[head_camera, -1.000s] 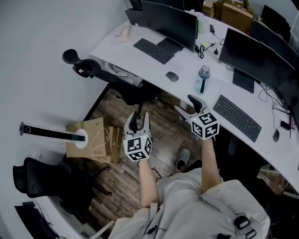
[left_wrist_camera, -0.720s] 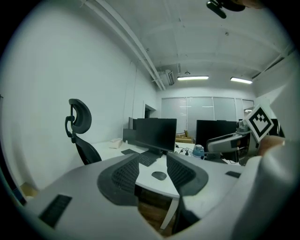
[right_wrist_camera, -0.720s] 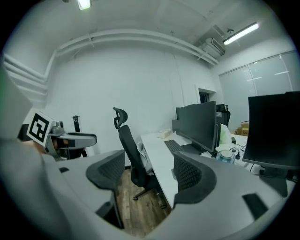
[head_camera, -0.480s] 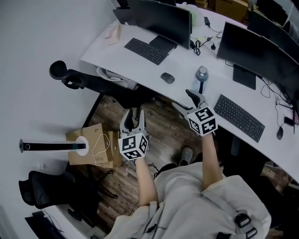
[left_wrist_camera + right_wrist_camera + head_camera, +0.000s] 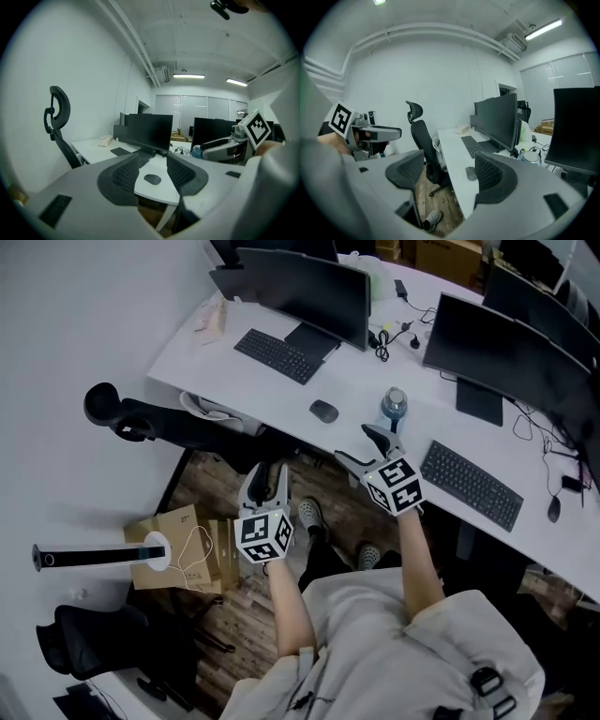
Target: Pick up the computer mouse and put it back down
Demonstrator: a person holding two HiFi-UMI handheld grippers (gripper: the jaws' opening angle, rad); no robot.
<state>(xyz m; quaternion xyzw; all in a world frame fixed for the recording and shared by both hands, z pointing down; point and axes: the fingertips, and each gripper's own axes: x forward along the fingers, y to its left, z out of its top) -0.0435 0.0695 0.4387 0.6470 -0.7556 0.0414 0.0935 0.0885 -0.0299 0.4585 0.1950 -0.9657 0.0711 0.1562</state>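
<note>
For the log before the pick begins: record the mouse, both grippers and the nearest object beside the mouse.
target: computer mouse, lying on the white desk, untouched
left gripper: open, empty, short of the desk edge
right gripper: open, empty, at the desk edge, short of the mouse
neighbour: water bottle, upright, apart from the mouse

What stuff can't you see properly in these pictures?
- The computer mouse: too small in the head view to show buttons or any cable; in the right gripper view the right claw hides its edge.
- The office chair: head view, seat hidden under the desk.
- The monitor on the right: cut off by the right gripper view's edge.
</note>
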